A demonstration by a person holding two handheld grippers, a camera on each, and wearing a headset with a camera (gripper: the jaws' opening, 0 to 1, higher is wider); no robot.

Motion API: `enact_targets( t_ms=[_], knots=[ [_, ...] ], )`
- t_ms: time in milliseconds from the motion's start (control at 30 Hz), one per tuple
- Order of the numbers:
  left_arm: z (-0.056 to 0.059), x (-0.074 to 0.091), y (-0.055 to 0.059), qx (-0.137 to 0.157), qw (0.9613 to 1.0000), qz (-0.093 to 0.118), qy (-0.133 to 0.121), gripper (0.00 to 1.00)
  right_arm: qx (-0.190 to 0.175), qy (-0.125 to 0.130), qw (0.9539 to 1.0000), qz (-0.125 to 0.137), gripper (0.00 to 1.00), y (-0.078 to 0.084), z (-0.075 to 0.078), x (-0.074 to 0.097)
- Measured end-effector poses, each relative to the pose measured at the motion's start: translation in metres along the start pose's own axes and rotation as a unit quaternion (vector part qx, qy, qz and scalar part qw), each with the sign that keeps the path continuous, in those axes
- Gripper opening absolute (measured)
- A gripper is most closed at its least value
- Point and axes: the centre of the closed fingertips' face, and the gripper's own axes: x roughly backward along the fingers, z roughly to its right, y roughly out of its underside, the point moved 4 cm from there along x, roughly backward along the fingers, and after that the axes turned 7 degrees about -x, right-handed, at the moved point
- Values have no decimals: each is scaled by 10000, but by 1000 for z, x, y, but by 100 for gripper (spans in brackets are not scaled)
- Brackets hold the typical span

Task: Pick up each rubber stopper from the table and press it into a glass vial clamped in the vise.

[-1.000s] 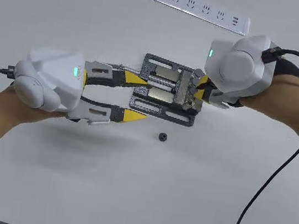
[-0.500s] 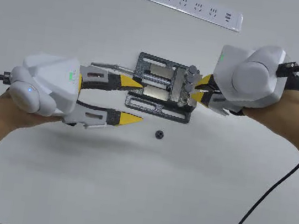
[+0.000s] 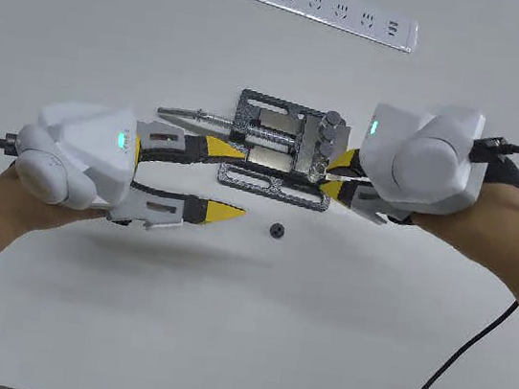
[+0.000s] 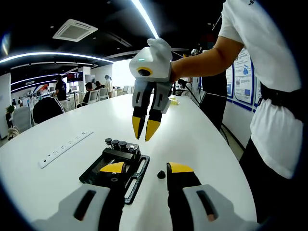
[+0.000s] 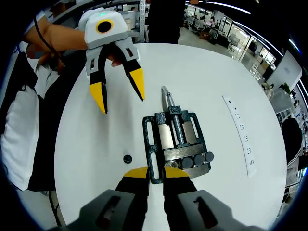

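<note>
Left gripper view shows seated people [image 4: 47,109] beyond the right tool [image 4: 145,137].

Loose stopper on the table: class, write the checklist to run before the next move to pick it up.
1. The stopper lies free on the table: ok.
2. Jaws of the left gripper open and empty: ok.
3. The stopper between the left jaws: not ok, it lies ahead of them.
4. The right gripper empty, beside the vise: ok.
5. A vial in the vise uncapped: cannot tell.
</note>
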Motion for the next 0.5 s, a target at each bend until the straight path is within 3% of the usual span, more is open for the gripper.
enact_targets(
  t_ms=[500],
  knots=[
    [11,6,7,43,10000,-21,0,31,-50,-262,9995,-146,10,11,-30,-28]
  ],
)
